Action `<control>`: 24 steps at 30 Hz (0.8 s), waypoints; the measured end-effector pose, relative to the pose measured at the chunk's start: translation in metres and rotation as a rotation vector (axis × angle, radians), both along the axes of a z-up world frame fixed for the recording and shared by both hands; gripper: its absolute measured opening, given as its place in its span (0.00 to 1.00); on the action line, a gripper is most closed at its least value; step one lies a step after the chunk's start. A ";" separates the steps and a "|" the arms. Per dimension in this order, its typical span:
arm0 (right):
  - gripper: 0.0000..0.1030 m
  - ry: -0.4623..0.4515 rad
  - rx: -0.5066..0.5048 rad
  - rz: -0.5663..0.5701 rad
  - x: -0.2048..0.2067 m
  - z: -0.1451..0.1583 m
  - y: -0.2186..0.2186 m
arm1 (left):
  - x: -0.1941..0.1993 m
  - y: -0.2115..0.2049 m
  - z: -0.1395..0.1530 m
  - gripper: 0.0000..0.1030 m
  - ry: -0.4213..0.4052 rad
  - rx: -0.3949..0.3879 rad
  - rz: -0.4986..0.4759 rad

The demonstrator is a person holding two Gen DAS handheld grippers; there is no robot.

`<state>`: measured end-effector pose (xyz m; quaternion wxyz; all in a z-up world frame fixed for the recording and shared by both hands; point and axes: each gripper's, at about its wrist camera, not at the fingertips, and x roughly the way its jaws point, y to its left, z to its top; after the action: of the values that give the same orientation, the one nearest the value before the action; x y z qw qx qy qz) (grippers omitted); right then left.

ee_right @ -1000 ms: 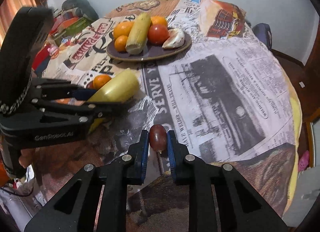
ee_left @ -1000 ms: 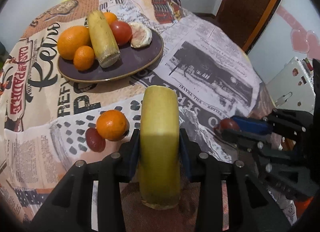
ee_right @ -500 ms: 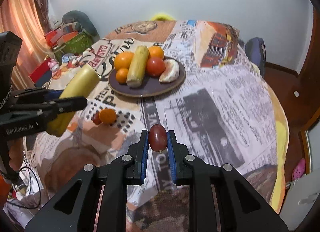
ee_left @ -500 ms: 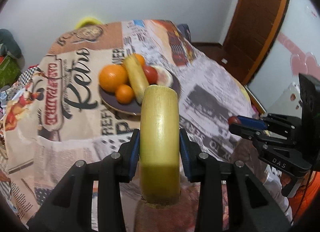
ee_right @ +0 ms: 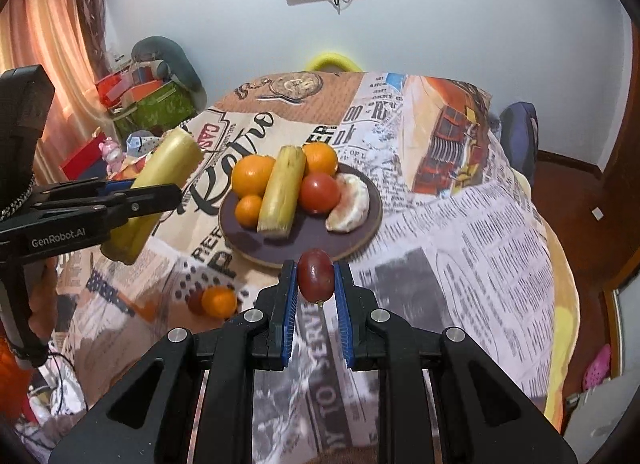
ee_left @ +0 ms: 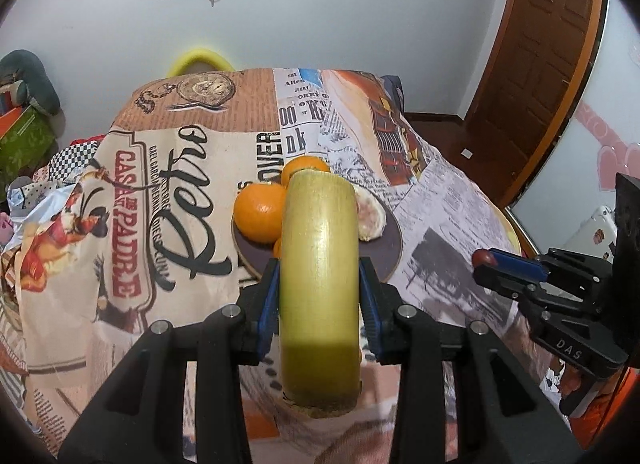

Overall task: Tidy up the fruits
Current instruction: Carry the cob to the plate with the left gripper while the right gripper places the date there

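Fingers (ee_left: 269, 306) of the left gripper (ee_left: 319, 304) are clamped on a yellow-green cane piece (ee_left: 319, 276), seen end-on in the left wrist view and held above the bench (ee_left: 448, 223). Most of the plate (ee_left: 390, 248) behind it is hidden; only a large orange (ee_left: 258, 213), a second orange (ee_left: 306, 165) and a peeled citrus piece (ee_left: 370, 215) can be made out. To the right of the plate, the right gripper (ee_left: 486, 260) is seen from the side with a dark red fruit (ee_left: 482, 257) at its tip.

From the right wrist, the right gripper (ee_right: 315, 292) is closed on that dark red fruit (ee_right: 315, 275), held just in front of the plate (ee_right: 348, 242). On the plate a second cane piece (ee_right: 282, 191), a tomato (ee_right: 319, 192) and a small orange (ee_right: 249, 209) are shown. Left of the plate, the held cane piece (ee_right: 158, 183) is partly covered by the left gripper (ee_right: 160, 195). A loose orange (ee_right: 219, 301) lies on the bench near the plate, and a dark fruit beside it is hard to identify.
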<state>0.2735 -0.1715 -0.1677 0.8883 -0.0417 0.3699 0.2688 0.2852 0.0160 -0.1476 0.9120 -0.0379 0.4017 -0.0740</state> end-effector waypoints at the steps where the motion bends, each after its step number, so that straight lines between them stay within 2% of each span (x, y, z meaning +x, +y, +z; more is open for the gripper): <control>1: 0.16 0.001 0.001 0.002 0.003 -0.001 0.001 | 0.004 -0.001 -0.001 0.36 -0.001 0.000 -0.002; 15: 0.16 0.045 -0.001 0.029 0.056 -0.024 0.025 | 0.071 -0.002 -0.035 0.36 0.035 -0.022 0.034; 24: 0.16 0.070 -0.035 0.059 0.081 -0.040 0.043 | 0.091 -0.011 -0.051 0.36 0.030 -0.004 0.016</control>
<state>0.3548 -0.1281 -0.2072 0.8657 -0.0589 0.4040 0.2896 0.3761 0.0053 -0.1981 0.9064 -0.0441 0.4148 -0.0669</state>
